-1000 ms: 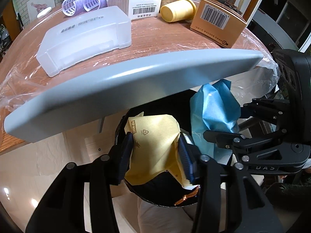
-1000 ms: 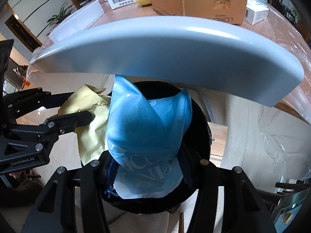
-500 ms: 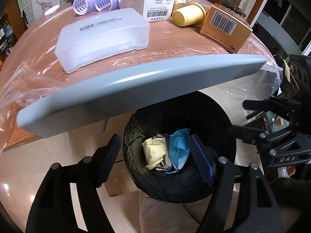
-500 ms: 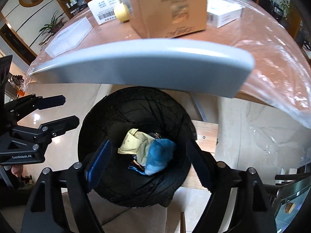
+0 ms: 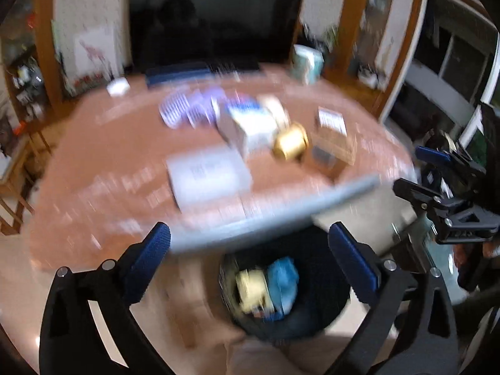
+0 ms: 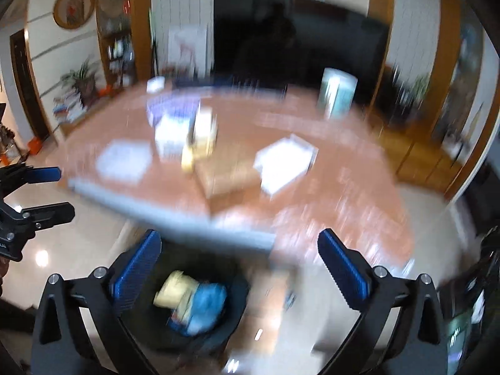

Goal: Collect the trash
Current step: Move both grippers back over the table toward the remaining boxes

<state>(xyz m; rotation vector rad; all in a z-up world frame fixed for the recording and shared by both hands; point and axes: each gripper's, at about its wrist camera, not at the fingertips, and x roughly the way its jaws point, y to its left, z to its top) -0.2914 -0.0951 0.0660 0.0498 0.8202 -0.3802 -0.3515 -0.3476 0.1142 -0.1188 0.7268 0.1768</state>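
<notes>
A black trash bin (image 5: pixel 315 318) stands on the floor below the table edge; it also shows in the right wrist view (image 6: pixel 231 322). Inside lie a yellow wrapper (image 5: pixel 251 290) and a blue wrapper (image 5: pixel 282 276), also seen from the right as the yellow wrapper (image 6: pixel 175 290) and the blue wrapper (image 6: pixel 207 303). My left gripper (image 5: pixel 250 250) is open and empty, well above the bin. My right gripper (image 6: pixel 239 250) is open and empty, also above the bin. Both views are blurred by motion.
The wooden table (image 5: pixel 109 168) holds a translucent white box (image 5: pixel 206 178), a yellow cup (image 5: pixel 290 142), cardboard boxes (image 5: pixel 331 153), a white carton (image 5: pixel 250 128) and purple rollers (image 5: pixel 187 111). A grey table rim (image 5: pixel 281 212) runs over the bin. A dark screen (image 5: pixel 212 18) stands behind.
Both grippers let go of their wrappers, which dropped into the bin. Both grippers then rose and pulled back, with the table now wide in view.
</notes>
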